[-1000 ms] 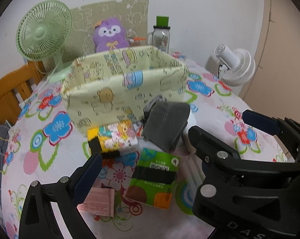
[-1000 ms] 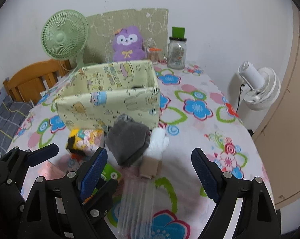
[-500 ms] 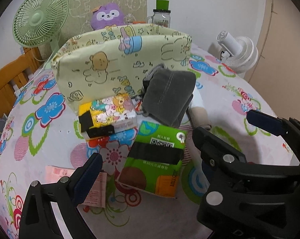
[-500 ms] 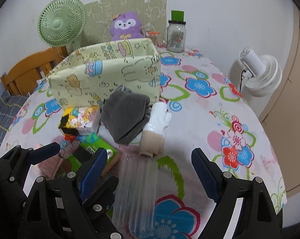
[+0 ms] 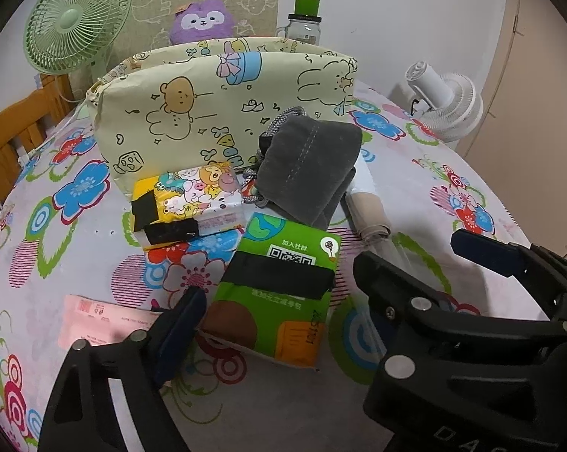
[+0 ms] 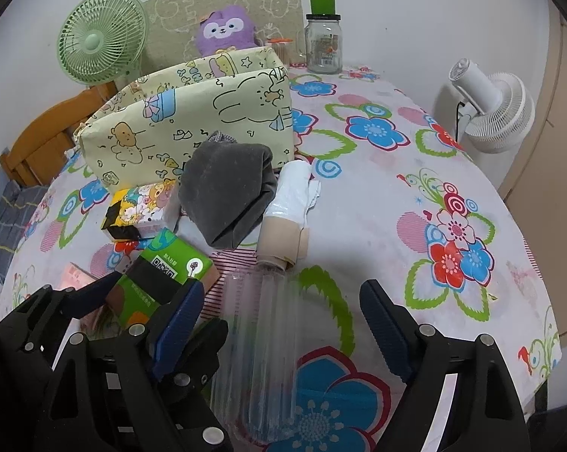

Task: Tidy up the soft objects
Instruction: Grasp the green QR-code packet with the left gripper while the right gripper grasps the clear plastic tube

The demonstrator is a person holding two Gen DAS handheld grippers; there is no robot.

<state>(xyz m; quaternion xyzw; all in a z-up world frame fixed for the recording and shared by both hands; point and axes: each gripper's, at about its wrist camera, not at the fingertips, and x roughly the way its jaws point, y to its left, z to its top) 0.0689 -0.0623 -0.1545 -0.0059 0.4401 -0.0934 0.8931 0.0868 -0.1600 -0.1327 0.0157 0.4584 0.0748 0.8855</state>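
My left gripper (image 5: 276,293) sits astride the green tissue pack (image 5: 283,282) near the front of the desk (image 5: 415,188). Its jaws have just been narrowing with the pack between them, yet they are released; I see no pad pressing on it. The right gripper (image 6: 279,293) is released too, wide over a clear plastic sleeve (image 6: 261,320) just right of the pack. My worry is crowding: the right gripper's left finger hangs hard against the pack's right edge, so the two tools could knock together or pinch the sleeve. The left pad also sits just beside a pink slip (image 5: 95,320), which could get dragged along with the flowered cloth. The pack's glossy wrap looks slippery to me and might squirt out of a skewed squeeze. Farther off lie a cartoon tissue pack (image 5: 189,199) and a grey pouch (image 5: 306,165), with a beige roll (image 5: 370,211) to its right. All sit against the pale yellow cloth bin (image 5: 208,113), whose soft wall may fold if bumped. At the far wall stand a green fan (image 5: 76,19), a purple plush (image 5: 202,19) and a jar (image 5: 304,22). A white fan (image 5: 449,101) is off right and a wooden chair (image 5: 8,139) off left.
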